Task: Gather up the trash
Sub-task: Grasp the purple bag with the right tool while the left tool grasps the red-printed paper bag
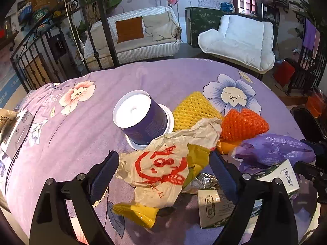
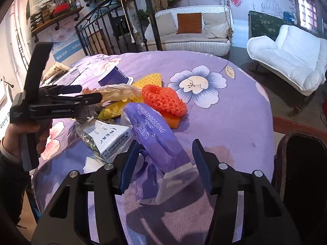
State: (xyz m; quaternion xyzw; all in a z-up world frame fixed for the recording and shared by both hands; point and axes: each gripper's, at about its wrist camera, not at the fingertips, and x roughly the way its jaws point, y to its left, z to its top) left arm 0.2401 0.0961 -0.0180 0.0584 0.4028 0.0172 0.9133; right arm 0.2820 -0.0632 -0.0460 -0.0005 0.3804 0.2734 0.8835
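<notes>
Round table under a purple floral cloth point(image 1: 167, 75); the trash sits heaped on the side nearest the grippers. Beyond the table: a white wicker swing sofa point(image 1: 132, 38) with a brown cushion, and a white padded chair point(image 1: 239, 40).

Purple tub point(image 1: 141, 118), lying tilted with its white base facing the left camera, rests at the far left of the heap. Yellow foam net point(image 1: 192, 110) sits just right of it, touching. Orange foam net point(image 1: 243, 124) lies right of the yellow one, over a bit of orange wrapper.

Purple tissue pack point(image 2: 157, 143), printed "PREMIUM EMBOSSING", lies lengthwise toward the right camera. Right gripper point(image 2: 163, 163) straddles its near end: jaws apart, left pad close against the pack's edge, right pad clear of it. No grip visible.

Crumpled white plastic bag point(image 1: 161, 171) with red print lies between the fingers of the left gripper point(image 1: 163, 169), draped over a yellow wrapper point(image 1: 137, 212). Jaws stand wide, neither pad pressing on the bag; the left pad is just beside its edge.

Small white carton point(image 2: 110, 136) with handwriting sits left of the tissue pack, touching it. A second carton point(image 1: 214, 206) lies flat near the left gripper's right finger.

A hand point(image 2: 12, 134) holds the left gripper's handle, seen from the right camera.
</notes>
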